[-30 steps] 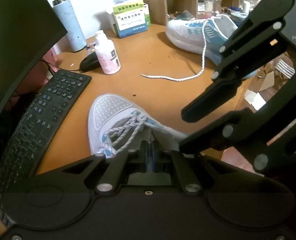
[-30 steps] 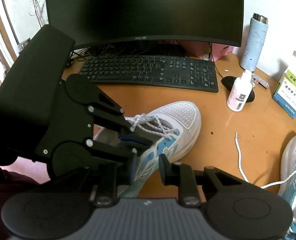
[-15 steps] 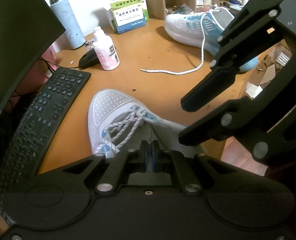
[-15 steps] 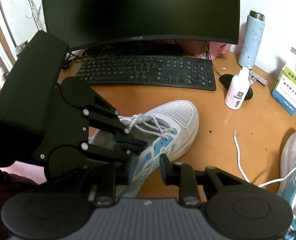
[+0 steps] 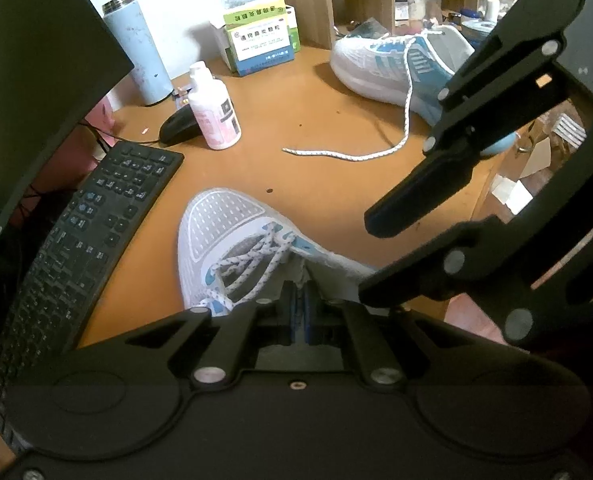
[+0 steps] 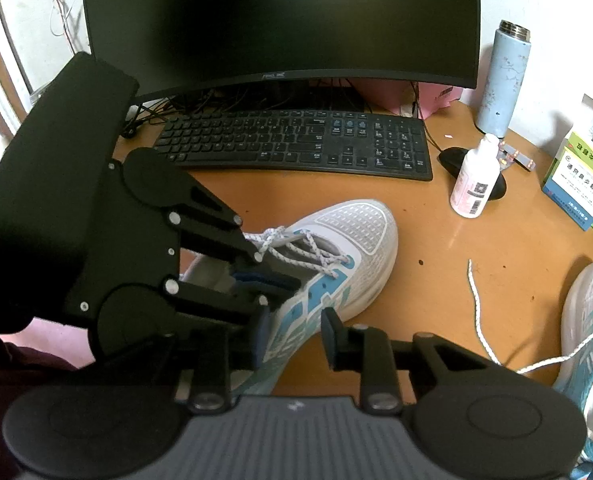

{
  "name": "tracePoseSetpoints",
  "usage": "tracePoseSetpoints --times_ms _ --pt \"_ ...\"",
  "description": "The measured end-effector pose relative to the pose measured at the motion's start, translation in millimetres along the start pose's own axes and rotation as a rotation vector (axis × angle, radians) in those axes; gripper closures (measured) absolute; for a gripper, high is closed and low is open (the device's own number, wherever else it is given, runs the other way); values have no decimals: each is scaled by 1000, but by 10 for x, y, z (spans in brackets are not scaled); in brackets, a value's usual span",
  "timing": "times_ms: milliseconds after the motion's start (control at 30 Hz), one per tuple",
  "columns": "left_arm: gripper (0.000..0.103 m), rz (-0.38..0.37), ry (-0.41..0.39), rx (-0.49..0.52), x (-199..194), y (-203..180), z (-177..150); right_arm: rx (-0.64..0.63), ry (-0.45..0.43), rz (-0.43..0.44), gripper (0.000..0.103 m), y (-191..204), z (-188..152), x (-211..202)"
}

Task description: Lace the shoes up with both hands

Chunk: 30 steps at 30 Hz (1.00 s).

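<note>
In the right wrist view, the right gripper (image 6: 292, 332) fills the lower edge of the frame, tipped steeply down, its jaws standing apart either side of the near shoe's blue-striped flank with a gap showing at the right pad, so nothing is pinched between them. The near shoe (image 6: 336, 264) lies on the orange bench (image 6: 496, 240) at the centre of the frame, its long axis running from its heel at lower left to its mesh toe at upper right, aimed toward the white bottle (image 6: 474, 184). The left gripper (image 6: 272, 276) comes in from the left of the frame, angled down over the shoe's opening, its jaws closed together at the tongue, just behind the crossed lace (image 6: 296, 248); whether they pinch a strand I cannot tell. In the left wrist view the same shoe points toe-up in the frame, toward the keyboard's (image 5: 80, 232) right end. Further off, the second shoe (image 5: 392, 68) lies across the upper right of that frame, its loose lace (image 5: 376, 152) trailing leftward over the bench. At the back stand the monitor (image 6: 280, 20), a pale blue flask (image 6: 502, 80) and a medicine box (image 5: 262, 46).
</note>
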<state>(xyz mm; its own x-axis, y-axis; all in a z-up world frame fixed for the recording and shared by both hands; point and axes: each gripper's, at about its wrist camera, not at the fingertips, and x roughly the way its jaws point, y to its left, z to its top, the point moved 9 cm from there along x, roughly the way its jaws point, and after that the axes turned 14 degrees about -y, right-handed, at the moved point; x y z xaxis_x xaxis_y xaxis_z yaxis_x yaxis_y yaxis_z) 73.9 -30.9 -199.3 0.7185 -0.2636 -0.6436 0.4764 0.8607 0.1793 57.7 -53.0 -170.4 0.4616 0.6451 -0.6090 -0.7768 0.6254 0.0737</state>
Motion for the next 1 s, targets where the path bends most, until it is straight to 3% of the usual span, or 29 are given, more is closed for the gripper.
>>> tracePoseSetpoints --times_ms 1000 --pt "101 -10 -2 6 -26 -11 -21 17 4 -12 71 -27 -9 -7"
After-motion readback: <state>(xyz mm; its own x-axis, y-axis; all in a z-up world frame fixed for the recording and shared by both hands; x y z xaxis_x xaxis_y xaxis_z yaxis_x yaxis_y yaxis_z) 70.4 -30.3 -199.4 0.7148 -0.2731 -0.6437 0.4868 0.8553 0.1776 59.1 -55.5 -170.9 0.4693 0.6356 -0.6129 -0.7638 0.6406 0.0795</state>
